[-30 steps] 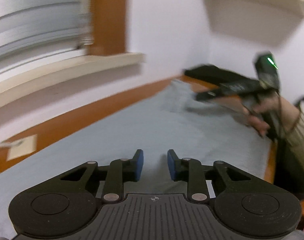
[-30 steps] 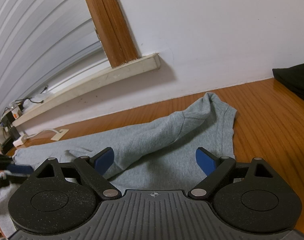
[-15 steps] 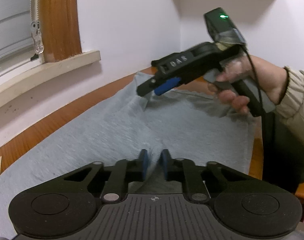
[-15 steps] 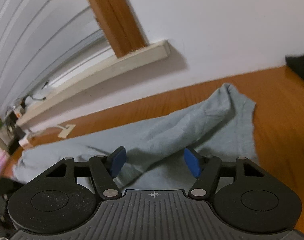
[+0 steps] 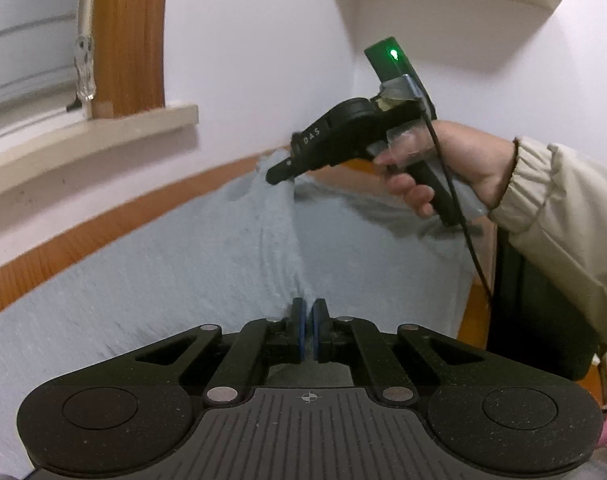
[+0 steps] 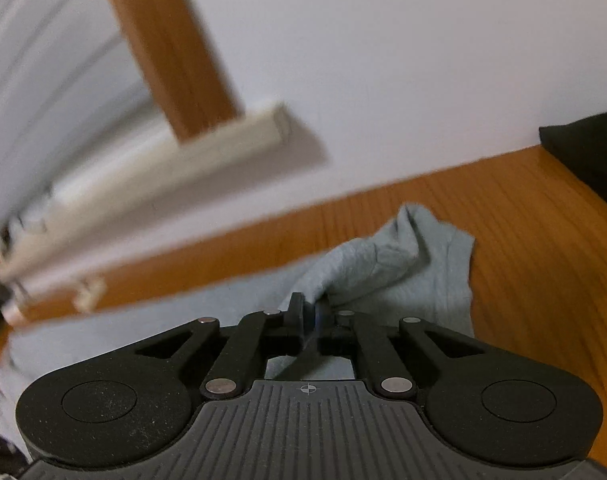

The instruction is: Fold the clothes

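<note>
Early going on the fold, by the look of it. Grey shirt (image 5: 191, 264) spread over the table (image 6: 523, 248), running from about 8 o'clock up to 1 o'clock in the left wrist view, mostly flat, no clean crease anywhere yet. Left gripper (image 5: 308, 330) at 6 o'clock, blue pads pressed all but together on a pleat of cloth, a raised ridge running straight up toward 12 from the pinch. Right gripper (image 5: 281, 174) up near 12 to 1 o'clock in that same view, carried by a hand (image 5: 455, 168) in a beige sleeve (image 5: 563, 216), tip buried in the far end of that ridge. From the right wrist view, right gripper (image 6: 309, 312) with jaws just closed down, cloth caught between them, the sleeve end of the shirt (image 6: 403, 264) bunched and lifted toward 1 o'clock. Both grips apparently secured, then; lift and carry-over not yet done, no folded layer showing. Left to do, at a guess: raise the pinched line, swing it across, lay it down, smooth, then further folds. Dark bundle (image 6: 587, 148) at 2 o'clock near the wall (image 6: 383, 60), well apart from the shirt. Right view blurred, so fine detail at the pads hard to call.
</note>
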Available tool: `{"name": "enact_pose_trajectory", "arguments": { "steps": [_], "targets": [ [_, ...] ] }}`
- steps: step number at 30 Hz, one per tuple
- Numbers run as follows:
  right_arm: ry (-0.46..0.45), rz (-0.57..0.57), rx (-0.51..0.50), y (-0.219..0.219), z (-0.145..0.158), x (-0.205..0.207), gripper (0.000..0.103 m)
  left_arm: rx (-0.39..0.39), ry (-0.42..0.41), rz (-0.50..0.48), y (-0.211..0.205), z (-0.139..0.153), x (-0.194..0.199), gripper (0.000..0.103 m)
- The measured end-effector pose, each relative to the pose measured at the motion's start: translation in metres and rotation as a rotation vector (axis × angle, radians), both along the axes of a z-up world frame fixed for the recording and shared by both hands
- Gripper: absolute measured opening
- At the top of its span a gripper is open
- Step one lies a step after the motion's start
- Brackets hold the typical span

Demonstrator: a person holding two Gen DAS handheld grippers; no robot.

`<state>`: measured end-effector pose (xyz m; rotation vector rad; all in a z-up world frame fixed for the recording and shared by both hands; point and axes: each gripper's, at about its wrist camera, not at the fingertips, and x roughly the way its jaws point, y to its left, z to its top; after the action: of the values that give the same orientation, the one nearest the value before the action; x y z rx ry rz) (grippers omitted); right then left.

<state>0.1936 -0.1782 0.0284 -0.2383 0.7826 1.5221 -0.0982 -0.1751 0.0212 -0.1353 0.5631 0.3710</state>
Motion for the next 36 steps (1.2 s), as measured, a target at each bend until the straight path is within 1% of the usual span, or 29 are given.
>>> {"name": "enact_pose_trajectory", "arguments": {
  "steps": [2, 4, 5, 7, 8, 11, 12, 13, 14, 16, 17, 19, 21, 22, 23, 26, 28, 31, 34, 36],
  "targets": [
    [-0.007, -0.026, -0.003, -0.003, -0.004, 0.006, 0.038, -0.004, -0.006, -0.004, 0.0, 0.002, -0.002, 0.008],
    [0.007, -0.051, -0.003, -0.006, -0.007, 0.015, 0.047, -0.011, -0.024, -0.001, 0.002, 0.008, -0.006, 0.015],
    [0.028, -0.062, -0.003, -0.006, -0.009, 0.02, 0.048, -0.015, -0.034, -0.001, 0.004, 0.011, -0.008, 0.017],
    [0.075, -0.07, -0.001, -0.005, -0.013, 0.029, 0.048, -0.013, -0.047, 0.008, 0.009, 0.016, -0.011, 0.023],
    [0.095, -0.071, -0.002, -0.004, -0.014, 0.033, 0.049, -0.009, -0.052, 0.016, 0.012, 0.018, -0.013, 0.023],
    [0.108, -0.067, -0.013, 0.004, -0.017, 0.035, 0.049, -0.004, -0.052, 0.046, 0.027, 0.024, -0.02, 0.023],
    [0.102, -0.063, -0.007, 0.006, -0.016, 0.035, 0.047, -0.009, -0.048, 0.065, 0.033, 0.023, -0.022, 0.023],
    [0.092, -0.057, 0.005, 0.007, -0.014, 0.034, 0.024, -0.014, -0.043, 0.084, 0.04, 0.022, -0.025, 0.023],
    [0.082, -0.058, 0.023, 0.007, -0.012, 0.033, 0.008, -0.02, -0.038, 0.102, 0.047, 0.021, -0.027, 0.023],
    [0.075, -0.094, 0.091, 0.001, -0.004, 0.035, 0.008, -0.039, -0.025, 0.127, 0.06, 0.015, -0.032, 0.023],
    [0.079, -0.117, 0.11, -0.002, -0.002, 0.038, 0.012, -0.048, -0.02, 0.134, 0.065, 0.013, -0.035, 0.024],
    [0.051, -0.14, 0.096, -0.002, 0.0, 0.039, 0.024, -0.062, -0.011, 0.148, 0.072, 0.008, -0.039, 0.024],
    [-0.008, -0.111, 0.072, 0.0, 0.002, 0.037, 0.035, -0.071, -0.01, 0.156, 0.076, 0.006, -0.042, 0.024],
    [-0.038, -0.096, 0.06, 0.001, 0.004, 0.036, 0.046, -0.074, -0.012, 0.158, 0.078, 0.006, -0.043, 0.024],
    [-0.058, -0.069, 0.053, 0.002, 0.005, 0.033, 0.052, -0.078, -0.013, 0.161, 0.079, 0.006, -0.042, 0.024],
    [-0.101, 0.068, 0.042, 0.01, 0.014, 0.019, 0.055, -0.085, -0.015, 0.171, 0.081, 0.005, -0.042, 0.024],
    [-0.142, 0.163, 0.03, 0.019, 0.018, 0.004, 0.056, -0.088, -0.016, 0.177, 0.082, 0.004, -0.042, 0.028],
    [-0.235, 0.294, -0.008, 0.033, 0.016, -0.012, 0.056, -0.101, -0.022, 0.181, 0.083, 0.002, -0.04, 0.029],
    [-0.279, 0.352, -0.069, 0.041, 0.012, -0.012, 0.056, -0.125, -0.035, 0.18, 0.085, 0.001, -0.043, 0.029],
    [-0.313, 0.378, -0.082, 0.039, 0.014, -0.011, 0.056, -0.141, -0.042, 0.18, 0.087, 0.0, -0.045, 0.029]
  ]
}}
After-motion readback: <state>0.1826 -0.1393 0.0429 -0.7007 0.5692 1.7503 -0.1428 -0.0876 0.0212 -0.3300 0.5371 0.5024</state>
